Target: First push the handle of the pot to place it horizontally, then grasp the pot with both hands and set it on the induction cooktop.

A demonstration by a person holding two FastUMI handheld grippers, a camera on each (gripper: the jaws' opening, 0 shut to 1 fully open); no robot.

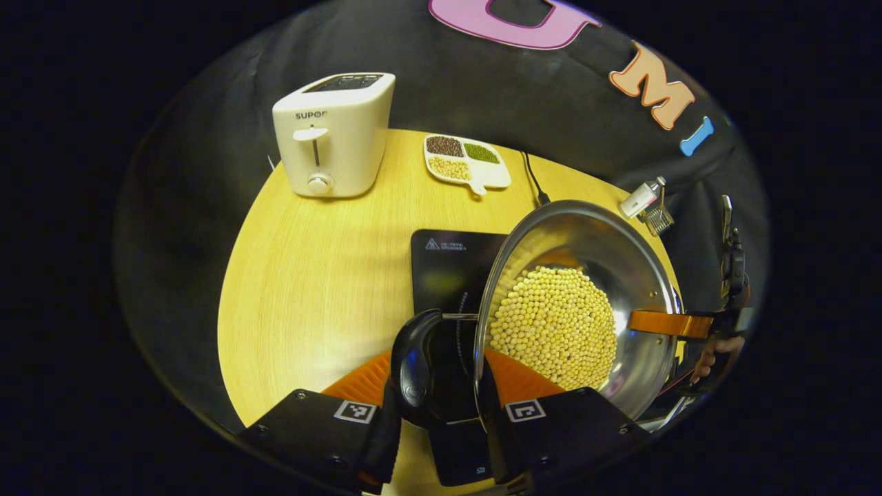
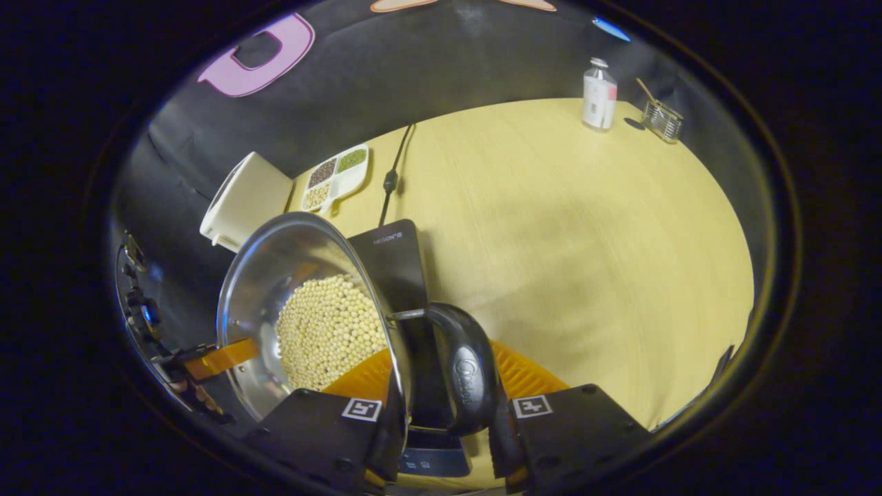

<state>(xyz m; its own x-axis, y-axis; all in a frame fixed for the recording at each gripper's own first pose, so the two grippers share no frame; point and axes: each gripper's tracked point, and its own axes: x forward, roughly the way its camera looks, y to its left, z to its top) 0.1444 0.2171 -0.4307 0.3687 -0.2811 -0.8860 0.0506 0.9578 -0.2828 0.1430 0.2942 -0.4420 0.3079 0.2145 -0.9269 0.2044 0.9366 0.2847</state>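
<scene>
2 grippers (image 1: 441, 427) (image 2: 444, 430) | 2 handles (image 1: 417, 368) (image 2: 468, 372) | 1 pot (image 1: 620, 262) | 1 cooktop (image 1: 448, 265)

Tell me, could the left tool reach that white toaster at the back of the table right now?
Probably not yet. The left tool is clamped on the black loop handle of the steel pot full of pale beans. Otherwise the wooden table toward the white toaster looks unobstructed.
</scene>
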